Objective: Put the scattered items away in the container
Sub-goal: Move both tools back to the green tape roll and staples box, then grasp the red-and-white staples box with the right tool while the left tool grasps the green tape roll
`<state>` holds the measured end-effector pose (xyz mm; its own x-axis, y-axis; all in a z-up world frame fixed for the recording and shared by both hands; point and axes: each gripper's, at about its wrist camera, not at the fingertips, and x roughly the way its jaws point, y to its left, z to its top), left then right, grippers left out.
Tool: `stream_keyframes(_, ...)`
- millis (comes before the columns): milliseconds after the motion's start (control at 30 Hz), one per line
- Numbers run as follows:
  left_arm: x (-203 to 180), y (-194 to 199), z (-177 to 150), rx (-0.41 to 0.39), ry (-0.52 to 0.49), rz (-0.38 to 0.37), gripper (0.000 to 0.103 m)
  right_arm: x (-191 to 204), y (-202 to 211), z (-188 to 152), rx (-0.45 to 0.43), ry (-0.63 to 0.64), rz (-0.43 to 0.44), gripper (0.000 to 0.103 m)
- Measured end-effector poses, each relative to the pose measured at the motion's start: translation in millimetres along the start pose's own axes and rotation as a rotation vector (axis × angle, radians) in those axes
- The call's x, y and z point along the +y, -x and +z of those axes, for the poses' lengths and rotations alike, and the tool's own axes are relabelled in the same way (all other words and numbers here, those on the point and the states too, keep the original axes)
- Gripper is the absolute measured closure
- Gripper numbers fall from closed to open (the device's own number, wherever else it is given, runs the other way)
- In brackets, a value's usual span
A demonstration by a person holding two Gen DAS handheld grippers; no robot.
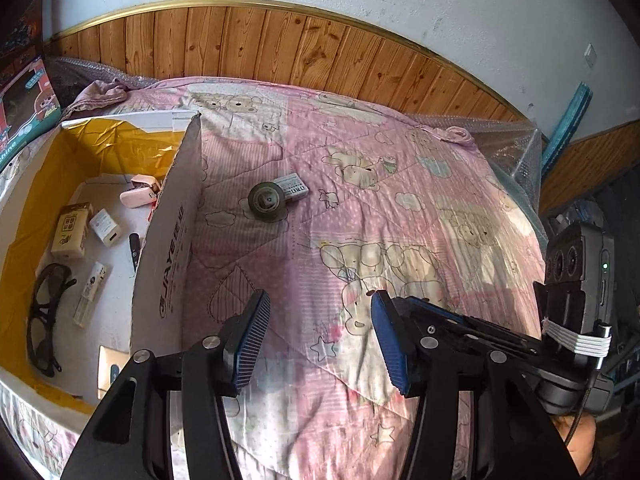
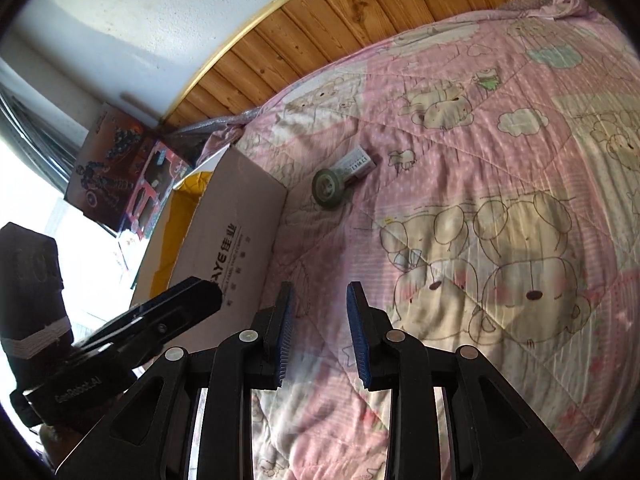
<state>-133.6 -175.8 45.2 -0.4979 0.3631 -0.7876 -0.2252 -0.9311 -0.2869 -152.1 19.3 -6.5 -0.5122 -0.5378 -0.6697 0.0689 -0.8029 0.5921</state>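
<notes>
A grey round roll [image 1: 267, 201] [image 2: 331, 189] lies on the pink quilt, touching a small white packet [image 1: 294, 186] [image 2: 357, 164] just behind it. The cardboard box [image 1: 170, 240] [image 2: 224, 240] stands to their left, its flap upright. Inside it lie dark glasses [image 1: 44, 312], a cream carton [image 1: 72, 230], a white charger [image 1: 105, 227], a pink case [image 1: 140, 191] and a slim tube [image 1: 90, 294]. My left gripper [image 1: 318, 344] hangs open over the quilt, well short of the roll, nothing between its fingers. My right gripper [image 2: 320, 336] is open too, beside the box's near corner.
The pink cartoon quilt [image 1: 400, 216] [image 2: 480, 160] covers the whole bed. A wood-panelled wall [image 1: 280, 44] runs behind it. Bubble wrap [image 1: 508, 148] sits at the bed's far right corner. Toy boxes [image 2: 124, 172] lean beyond the cardboard box. The other gripper's body [image 1: 576, 300] shows at the right edge.
</notes>
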Motion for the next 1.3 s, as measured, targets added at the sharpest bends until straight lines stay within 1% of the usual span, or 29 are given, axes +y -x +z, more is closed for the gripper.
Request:
stream_keyframes(100, 8.6, -26.7, 16.3, 0.012, 0.026, 0.01, 0.049, -6.8, -19.6, 29.4, 0.013, -0.017, 0.043, 0.072)
stream_keyframes(167, 15.2, -45.9, 26.4, 0.023, 0.049, 0.023, 0.049, -16.8, -36.8, 47.8, 0.033, -0.05, 0.077, 0.071)
stream_keyframes(333, 24.3, -92.2, 48.0, 0.039, 0.091, 0.032, 0.049, -45.6, -87.1, 83.2, 0.11, -0.137, 0.136, 0.068)
stream_keyframes(400, 25.6, -109.4, 54.8, 0.042, 0.092, 0.058, 0.045, -56.1, -104.6, 94.3, 0.131, -0.147, 0.121, 0.065)
stream_keyframes(533, 31.8, -138.7, 63.1, 0.05, 0.116, 0.081, 0.045, -69.3, -138.2, 113.7, 0.173, -0.132, 0.104, 0.063)
stream_keyframes(667, 44.8, -161.5, 68.5, 0.039, 0.133, 0.107, 0.045, -74.9, -171.3, 127.6, 0.219, -0.102, 0.088, 0.062)
stream_keyframes(700, 49.4, -167.8, 69.9, 0.041, 0.138, 0.111, 0.045, -75.6, -178.8, 129.1, 0.233, -0.096, 0.096, 0.064)
stream_keyframes(767, 58.3, -179.1, 71.1, 0.051, 0.148, 0.116, 0.046, -73.3, -187.3, 132.4, 0.245, -0.075, 0.13, 0.063)
stream_keyframes(800, 62.3, -183.0, 70.8, 0.055, 0.152, 0.117, 0.057, -70.9, -190.6, 134.4, 0.254, -0.062, 0.146, 0.061)
stream_keyframes(833, 64.9, -184.1, 70.7, 0.044, 0.15, 0.12, 0.061, -68.9, -194.7, 136.2, 0.267, -0.056, 0.168, 0.062)
stream_keyframes(867, 66.6, -184.2, 71.2, 0.032, 0.145, 0.121, 0.068, -66.9, -199.2, 137.6, 0.281, -0.055, 0.192, 0.062)
stream_keyframes(900, 70.2, -185.3, 71.5, 0.03, 0.157, 0.121, 0.077, -64.5, -203.6, 138.4, 0.294, -0.054, 0.212, 0.064)
stream_keyframes(967, 77.7, -185.2, 72.7, 0.016, 0.193, 0.097, 0.081, -59.7, -209.8, 138.4, 0.313, -0.049, 0.232, 0.064)
stream_keyframes(1000, 80.0, -184.6, 73.1, 0.013, 0.203, 0.095, 0.084, -57.7, -210.0, 138.7, 0.31, -0.046, 0.227, 0.064)
stream_keyframes(1033, 81.7, -184.0, 73.6, 0.012, 0.212, 0.091, 0.084, -54.6, -208.2, 139.8, 0.3, -0.029, 0.2, 0.064)
stream_keyframes(1067, 83.0, -183.2, 73.3, 0.012, 0.225, 0.084, 0.084, -48.7, -203.5, 141.3, 0.276, 0.016, 0.146, 0.064)
stream_keyframes(1133, 85.6, -181.1, 72.7, 0.011, 0.254, 0.065, 0.084, -31.6, -193.6, 144.6, 0.224, 0.155, 0.031, 0.06)
stream_keyframes(1200, 85.7, -179.4, 72.1, 0.004, 0.259, 0.049, 0.082, -14.8, -188.9, 146.8, 0.208, 0.292, -0.018, 0.054)
stream_keyframes(1233, 85.7, -179.9, 72.8, 0.009, 0.26, 0.053, 0.08, -5.4, -187.8, 147.4, 0.213, 0.377, -0.028, 0.053)
stream_keyframes(1300, 86.8, -179.6, 73.6, 0.01, 0.277, 0.054, 0.066, 13.9, -191.8, 145.7, 0.256, 0.582, -0.064, 0.051)
